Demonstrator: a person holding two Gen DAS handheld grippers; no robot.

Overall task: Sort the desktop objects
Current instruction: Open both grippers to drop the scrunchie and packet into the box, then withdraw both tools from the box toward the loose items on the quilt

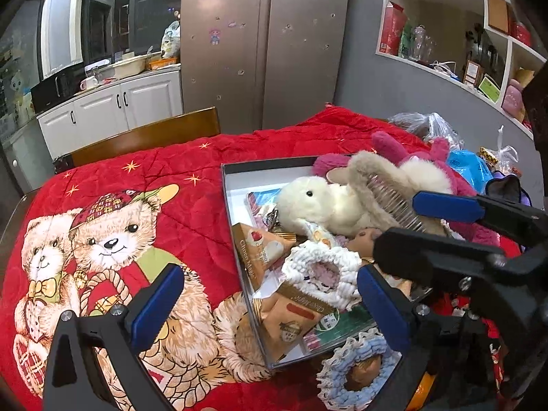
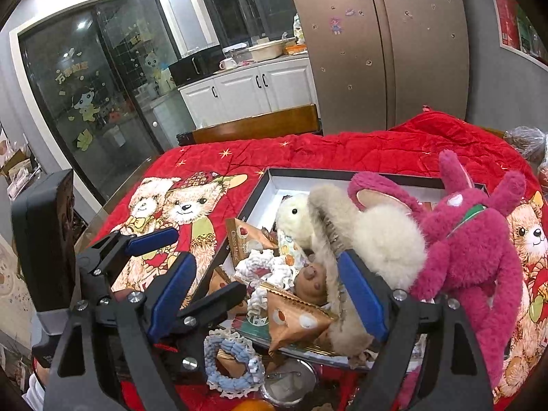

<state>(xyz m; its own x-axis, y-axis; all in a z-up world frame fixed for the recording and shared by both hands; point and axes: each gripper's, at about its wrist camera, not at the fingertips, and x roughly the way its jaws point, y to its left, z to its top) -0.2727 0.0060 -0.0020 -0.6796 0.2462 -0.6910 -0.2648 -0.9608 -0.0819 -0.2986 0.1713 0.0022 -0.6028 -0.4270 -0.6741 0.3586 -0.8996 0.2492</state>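
A shallow black-rimmed box (image 1: 228, 205) (image 2: 267, 178) lies on the red bear blanket (image 1: 171, 178) (image 2: 342, 150). It holds a white plush (image 1: 308, 198) (image 2: 294, 219), tan fur earmuffs (image 1: 373, 171) (image 2: 328, 212), a white crochet scrunchie (image 1: 322, 274) (image 2: 260, 267) and brown snack packets (image 1: 260, 246) (image 2: 294, 318). A blue scrunchie (image 1: 349, 373) (image 2: 233, 363) lies just outside the near rim. My left gripper (image 1: 270, 304) is open over the box's near left edge. My right gripper (image 2: 270, 291) is open above the box, its right finger against the earmuffs. It shows from the side in the left wrist view (image 1: 404, 219).
A magenta plush rabbit (image 2: 469, 239) (image 1: 411, 150) leans on the box's right side. A round metal tin (image 2: 291, 380) and an orange (image 2: 251, 405) sit near the front. Plastic bags (image 1: 424, 123) lie at the back right. A wooden chair back (image 1: 147, 137) (image 2: 257, 123) stands behind the table.
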